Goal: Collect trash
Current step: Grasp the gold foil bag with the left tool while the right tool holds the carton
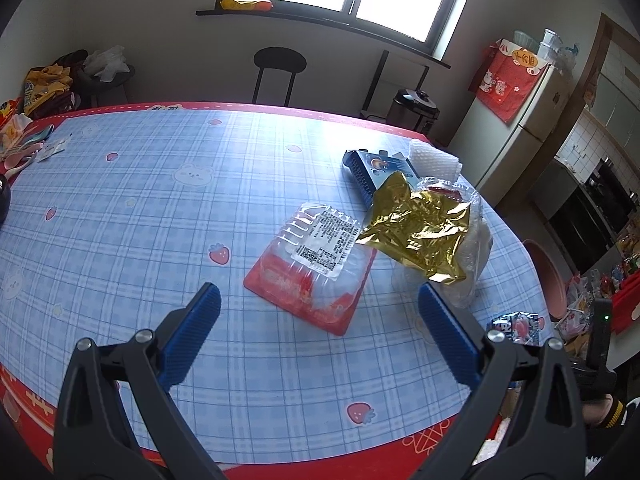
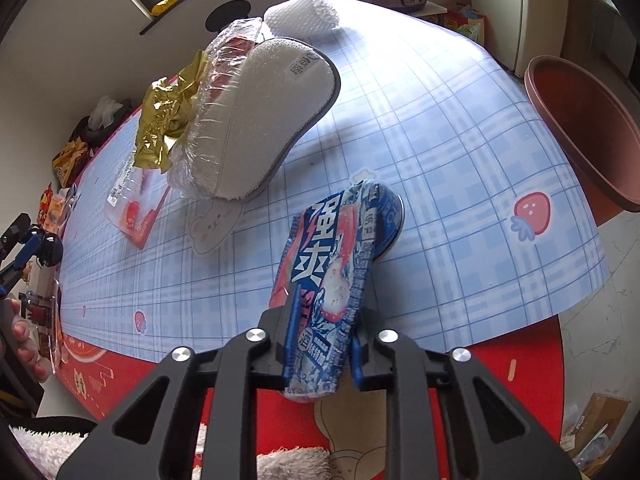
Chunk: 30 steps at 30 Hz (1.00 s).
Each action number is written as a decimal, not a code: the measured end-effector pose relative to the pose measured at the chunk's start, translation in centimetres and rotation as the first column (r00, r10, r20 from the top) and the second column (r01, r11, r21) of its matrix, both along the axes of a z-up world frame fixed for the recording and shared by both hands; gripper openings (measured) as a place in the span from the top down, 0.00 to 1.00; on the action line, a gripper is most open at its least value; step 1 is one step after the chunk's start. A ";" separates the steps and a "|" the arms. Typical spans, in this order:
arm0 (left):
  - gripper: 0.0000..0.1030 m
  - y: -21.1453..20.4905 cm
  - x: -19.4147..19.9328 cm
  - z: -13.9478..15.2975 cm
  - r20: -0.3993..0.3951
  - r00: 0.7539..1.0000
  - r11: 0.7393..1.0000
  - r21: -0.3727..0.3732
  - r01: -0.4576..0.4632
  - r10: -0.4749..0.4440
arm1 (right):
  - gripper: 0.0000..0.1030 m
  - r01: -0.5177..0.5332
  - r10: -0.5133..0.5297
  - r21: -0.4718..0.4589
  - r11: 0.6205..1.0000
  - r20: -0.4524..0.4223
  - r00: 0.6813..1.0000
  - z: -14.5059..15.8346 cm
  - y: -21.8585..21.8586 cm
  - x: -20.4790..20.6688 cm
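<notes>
My right gripper (image 2: 326, 320) is shut on a crushed blue-and-red drink can (image 2: 332, 268), held tilted just above the checked tablecloth (image 2: 460, 160); the same can (image 1: 516, 326) shows at the table's right edge in the left wrist view. My left gripper (image 1: 318, 292) stands open over the cloth, its blue pads on either side of the near end of a clear plastic tray with a label (image 1: 316, 256), apart from it. A gold foil wrapper (image 1: 416, 232) lies on a white foam tray in cling film (image 2: 260, 120). Behind them are a blue box (image 1: 376, 168) and a white foam net (image 1: 434, 160).
A brown basin (image 2: 580, 120) stands beyond the table's right edge. A black stool (image 1: 280, 68), a cooker (image 1: 414, 110) and a fridge (image 1: 520, 120) are behind the table. Snack bags (image 1: 44, 88) crowd its far left. A person's hand (image 2: 24, 336) shows at the left.
</notes>
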<state>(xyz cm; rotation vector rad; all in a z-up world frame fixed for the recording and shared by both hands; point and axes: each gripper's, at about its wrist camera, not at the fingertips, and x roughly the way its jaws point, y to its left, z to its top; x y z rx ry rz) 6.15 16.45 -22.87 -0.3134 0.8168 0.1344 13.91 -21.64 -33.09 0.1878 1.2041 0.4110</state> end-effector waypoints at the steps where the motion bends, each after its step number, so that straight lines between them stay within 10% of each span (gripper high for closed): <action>1: 0.05 0.0 0.0 0.0 -0.001 1.000 1.000 0.000 -0.001 0.001 | 0.90 -0.003 0.003 0.005 1.000 0.008 1.000 0.3 0.0 0.0; 30: 0.18 -1.6 7.5 -0.4 0.020 0.985 0.984 -0.028 0.173 -0.173 | 0.94 0.052 -0.054 0.014 0.999 0.207 0.977 9.2 -2.1 0.9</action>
